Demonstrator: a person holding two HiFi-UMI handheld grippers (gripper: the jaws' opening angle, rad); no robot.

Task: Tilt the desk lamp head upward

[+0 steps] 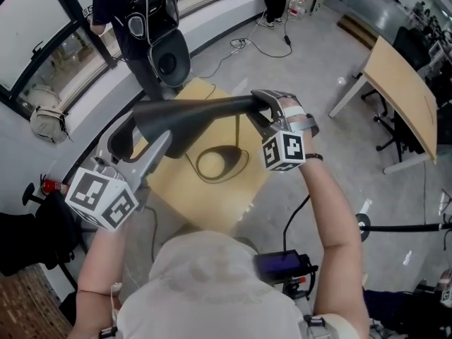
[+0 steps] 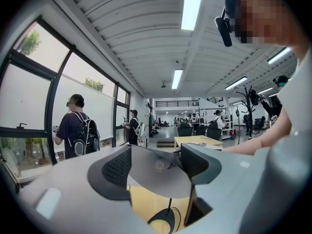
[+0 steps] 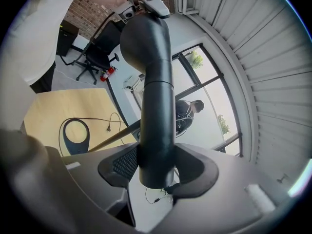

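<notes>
A black desk lamp stands on a small wooden table (image 1: 176,189). Its ring base (image 1: 222,162) lies flat and a thin stem (image 1: 239,133) rises to the long head (image 1: 205,115), which lies roughly level above the table. My right gripper (image 1: 265,108) is shut on the head's narrow end. In the right gripper view the head (image 3: 156,82) runs straight out from between the pads (image 3: 124,162). My left gripper (image 1: 145,136) is shut on the wide end. The head's grey underside (image 2: 156,174) fills the gap between its jaws. The base (image 2: 163,223) shows below.
A person with a backpack (image 1: 141,20) stands just past the table by the window. A second wooden table (image 1: 399,97) stands at the right. Cables (image 1: 261,44) trail over the floor. A black box (image 1: 282,263) sits near my feet, an office chair (image 3: 95,57) behind.
</notes>
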